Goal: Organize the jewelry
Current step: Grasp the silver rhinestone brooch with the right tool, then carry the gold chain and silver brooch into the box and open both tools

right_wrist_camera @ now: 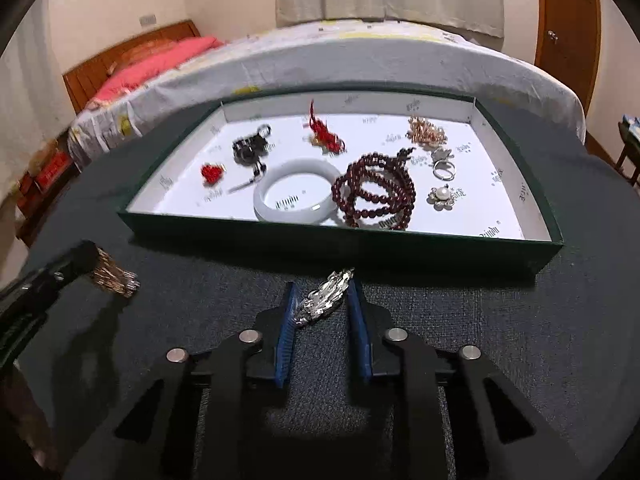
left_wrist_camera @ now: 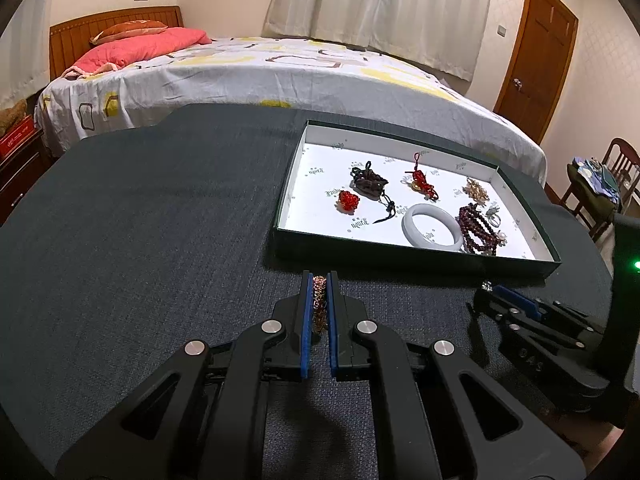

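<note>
A green tray (right_wrist_camera: pixel 340 240) with white lining stands on the dark cloth and holds a white bangle (right_wrist_camera: pixel 294 190), dark red beads (right_wrist_camera: pixel 376 192), a red heart (right_wrist_camera: pixel 212 172), a red knot (right_wrist_camera: pixel 324 132), a ring (right_wrist_camera: pixel 444 170) and a pearl brooch (right_wrist_camera: pixel 442 196). In front of the tray (left_wrist_camera: pixel 400 258), my left gripper (left_wrist_camera: pixel 319 280) is shut on a coppery chain bracelet (left_wrist_camera: pixel 320 304), just above the cloth. To its right my right gripper (right_wrist_camera: pixel 322 288) is shut on a silver ornament (right_wrist_camera: pixel 326 296) that spans both blue pads. The left gripper's tip and the bracelet (right_wrist_camera: pixel 114 276) show at the left of the right wrist view.
The table's dark grey cloth (left_wrist_camera: pixel 140 220) stretches wide to the left of the tray. Behind the table is a bed (left_wrist_camera: pixel 260 76) with a pink pillow. A brown door (left_wrist_camera: pixel 536 52) and a chair (left_wrist_camera: pixel 608 184) piled with clothes stand at the right.
</note>
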